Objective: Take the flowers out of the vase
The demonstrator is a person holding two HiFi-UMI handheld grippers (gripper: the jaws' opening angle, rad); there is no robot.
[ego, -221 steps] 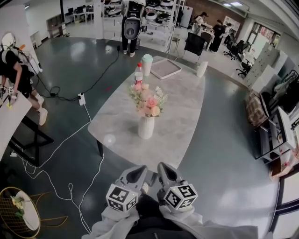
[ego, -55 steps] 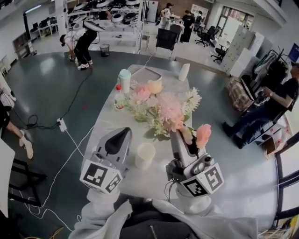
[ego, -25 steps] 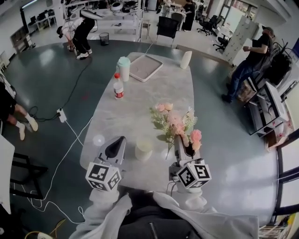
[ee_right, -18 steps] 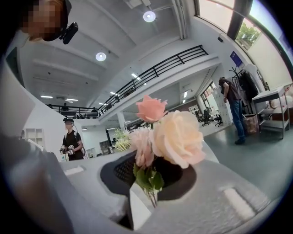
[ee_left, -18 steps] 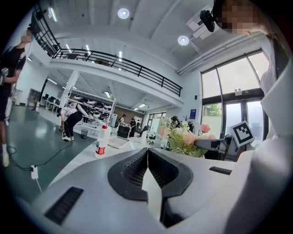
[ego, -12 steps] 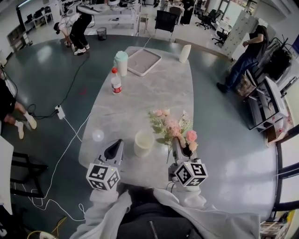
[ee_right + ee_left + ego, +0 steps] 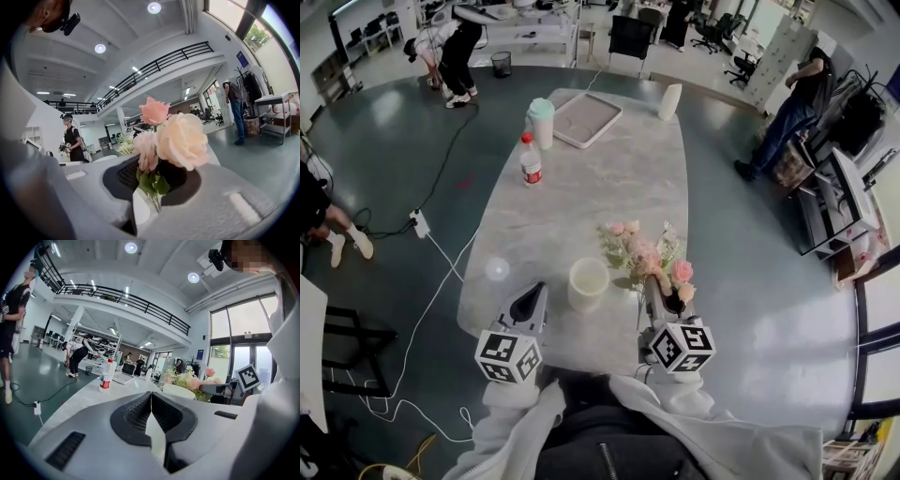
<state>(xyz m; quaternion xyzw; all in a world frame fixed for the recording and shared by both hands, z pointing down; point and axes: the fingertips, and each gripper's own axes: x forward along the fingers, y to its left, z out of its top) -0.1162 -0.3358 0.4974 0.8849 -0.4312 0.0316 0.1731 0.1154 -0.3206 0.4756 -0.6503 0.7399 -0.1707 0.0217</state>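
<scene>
Red-labelled bottle, lidded cup and perhaps a tray, close together

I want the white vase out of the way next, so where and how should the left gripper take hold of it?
Probably its rim: the white vase stands upright with its mouth open and empty, so one of the fingers can go inside and one outside. Come from the side of the left gripper; the flowers crowd the other.

Grey wedge-shaped left tool and right tool, each bearing a black-and-white marker cube; pale grey sleeves.
</scene>
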